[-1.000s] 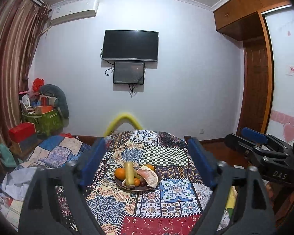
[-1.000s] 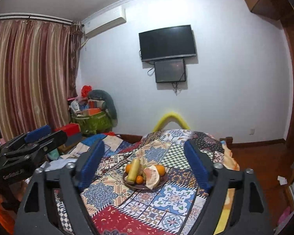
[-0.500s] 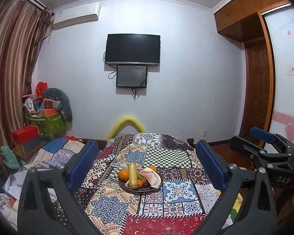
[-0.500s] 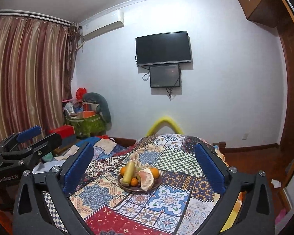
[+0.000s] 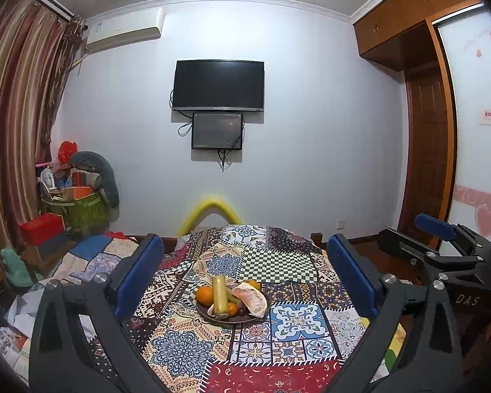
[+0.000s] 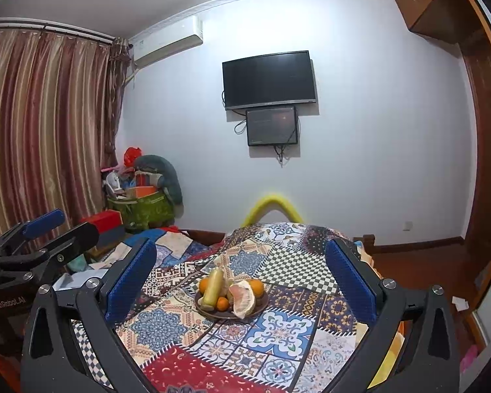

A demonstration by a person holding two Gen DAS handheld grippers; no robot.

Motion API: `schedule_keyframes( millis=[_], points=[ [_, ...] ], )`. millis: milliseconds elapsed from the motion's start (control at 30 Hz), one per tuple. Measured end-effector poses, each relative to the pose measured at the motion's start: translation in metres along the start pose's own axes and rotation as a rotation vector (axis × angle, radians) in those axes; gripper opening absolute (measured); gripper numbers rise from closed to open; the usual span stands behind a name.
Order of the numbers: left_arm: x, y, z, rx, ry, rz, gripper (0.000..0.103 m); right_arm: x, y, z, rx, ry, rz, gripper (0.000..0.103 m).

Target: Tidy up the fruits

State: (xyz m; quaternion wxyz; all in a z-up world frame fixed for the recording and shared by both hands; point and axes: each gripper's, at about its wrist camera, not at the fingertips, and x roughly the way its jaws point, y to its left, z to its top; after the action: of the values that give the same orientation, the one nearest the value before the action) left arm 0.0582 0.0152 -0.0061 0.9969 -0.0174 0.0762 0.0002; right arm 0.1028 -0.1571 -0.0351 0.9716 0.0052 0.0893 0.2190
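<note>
Looking along the left tongs (image 5: 245,275): both blue pads stand wide apart with nothing between them. Beyond them a brown plate (image 5: 212,318) sits on the patchwork cloth (image 5: 298,321) covering the counter. On the plate: a pale yellow-green cylinder (image 5: 220,295) standing upright, an orange (image 5: 205,294) touching it on the plate's left side, a peeled pomelo piece (image 5: 252,301) on the plate's right side, a second orange (image 5: 254,284) behind the pomelo, a small orange fruit (image 5: 232,308) at the plate's front. The right tongs (image 5: 435,232) show to the right of the plate, well apart from it.

Right wrist view: right tongs (image 6: 240,278) gape fully, pads clear of everything. Plate (image 6: 212,313) lies beyond and between the pads, fruit piled on it, cylinder (image 6: 212,286) leaning slightly. Left tongs (image 6: 45,229) appear left of the plate, well apart. A wall television (image 6: 269,80) hangs behind the plate.
</note>
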Motion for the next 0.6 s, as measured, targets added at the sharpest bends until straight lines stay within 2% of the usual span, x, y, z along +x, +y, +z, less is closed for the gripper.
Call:
schedule_keyframes(
  millis=[600],
  points=[
    [0.0019, -0.0012, 0.0009, 0.0, 0.005, -0.007, 0.102, -0.0015, -0.0021, 0.0026, 0.01, 0.0, -0.007, 0.103]
  ],
)
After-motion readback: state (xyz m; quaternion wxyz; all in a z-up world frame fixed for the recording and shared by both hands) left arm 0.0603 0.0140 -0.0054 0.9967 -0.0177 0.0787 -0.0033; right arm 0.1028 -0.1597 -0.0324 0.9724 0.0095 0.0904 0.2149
